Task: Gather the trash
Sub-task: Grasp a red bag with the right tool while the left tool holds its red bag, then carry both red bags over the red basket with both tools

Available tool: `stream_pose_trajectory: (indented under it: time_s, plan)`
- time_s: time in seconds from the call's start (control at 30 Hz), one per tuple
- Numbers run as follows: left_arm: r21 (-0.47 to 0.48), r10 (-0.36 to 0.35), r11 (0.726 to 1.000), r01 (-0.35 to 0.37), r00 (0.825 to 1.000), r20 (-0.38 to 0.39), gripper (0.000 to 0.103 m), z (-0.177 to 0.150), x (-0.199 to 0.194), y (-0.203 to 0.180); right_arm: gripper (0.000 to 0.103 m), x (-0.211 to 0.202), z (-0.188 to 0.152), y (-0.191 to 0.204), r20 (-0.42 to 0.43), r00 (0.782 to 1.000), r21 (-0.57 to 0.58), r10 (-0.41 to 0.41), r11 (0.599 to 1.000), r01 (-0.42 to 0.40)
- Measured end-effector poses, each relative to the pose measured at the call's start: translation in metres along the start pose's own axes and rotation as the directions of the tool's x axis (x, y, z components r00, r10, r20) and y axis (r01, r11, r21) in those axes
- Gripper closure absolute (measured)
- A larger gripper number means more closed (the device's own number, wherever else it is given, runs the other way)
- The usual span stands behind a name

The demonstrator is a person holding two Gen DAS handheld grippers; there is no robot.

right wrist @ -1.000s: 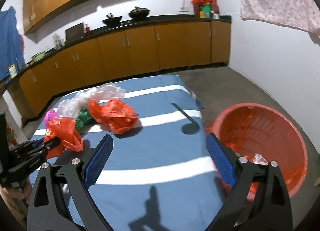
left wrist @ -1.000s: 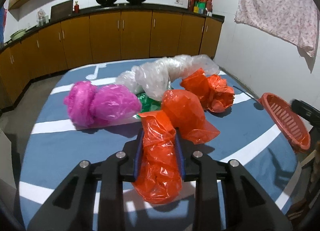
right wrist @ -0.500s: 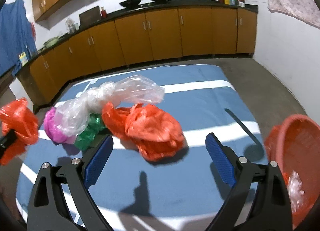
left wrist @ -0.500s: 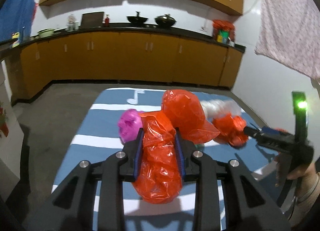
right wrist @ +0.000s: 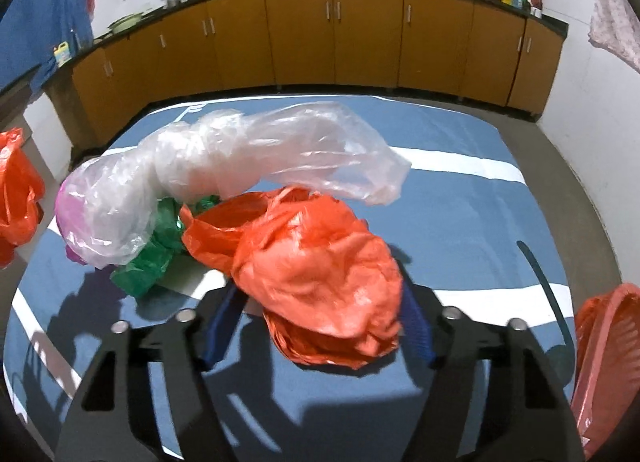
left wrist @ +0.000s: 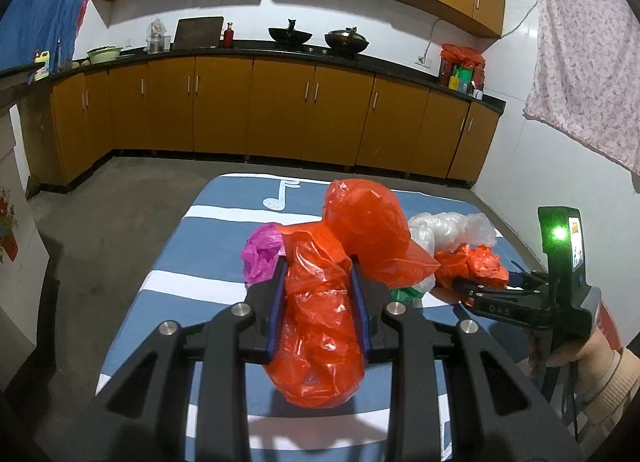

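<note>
- Left wrist view: the left gripper [left wrist: 318, 282] pinches one orange bag [left wrist: 320, 326] between its blue pads and holds it above the blue striped table [left wrist: 168, 258].
- Behind it four more bags lie bunched: one pink bag [left wrist: 260, 252], one clear bag [left wrist: 448, 228], a scrap of green bag [left wrist: 406, 294] and a second orange bag [left wrist: 476, 262].
- The right gripper [left wrist: 486, 284] reaches into that second orange bag from the right, a sleeved hand [left wrist: 576, 354] on its handle.
- Right wrist view: the right gripper [right wrist: 320, 302] has just been closing; the crumpled orange bag fills the gap between its pads, but whether they press it I cannot tell.
- The clear bag, green bag and pink bag crowd just behind.
- One red basket [right wrist: 600, 362] stands off the table's right edge; its contents are hidden.
</note>
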State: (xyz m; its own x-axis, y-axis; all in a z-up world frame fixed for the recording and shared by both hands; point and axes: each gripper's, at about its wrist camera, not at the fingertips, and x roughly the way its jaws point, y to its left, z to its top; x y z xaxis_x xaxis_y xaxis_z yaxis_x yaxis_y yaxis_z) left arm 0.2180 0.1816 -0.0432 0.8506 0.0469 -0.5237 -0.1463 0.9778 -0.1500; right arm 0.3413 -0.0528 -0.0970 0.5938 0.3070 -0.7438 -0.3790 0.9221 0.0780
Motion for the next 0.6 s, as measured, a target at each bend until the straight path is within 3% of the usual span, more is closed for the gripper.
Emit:
stream_pose_trajectory:
  time_s: [0.33, 0.6]
  plan:
    - [0.009, -0.03, 1.0, 0.03, 1.0, -0.004, 0.074, -0.001, -0.003, -0.012, 0.049, -0.042, -0.036, -0.008, 0.026, 0.999, 0.016, 0.043, 0.999, -0.043]
    - [0.031, -0.083, 0.996, 0.083, 0.997, -0.002, 0.074, -0.001, -0.011, -0.032, 0.049, -0.09, -0.072, -0.033, 0.066, 0.998, 0.093, -0.006, 0.996, 0.0]
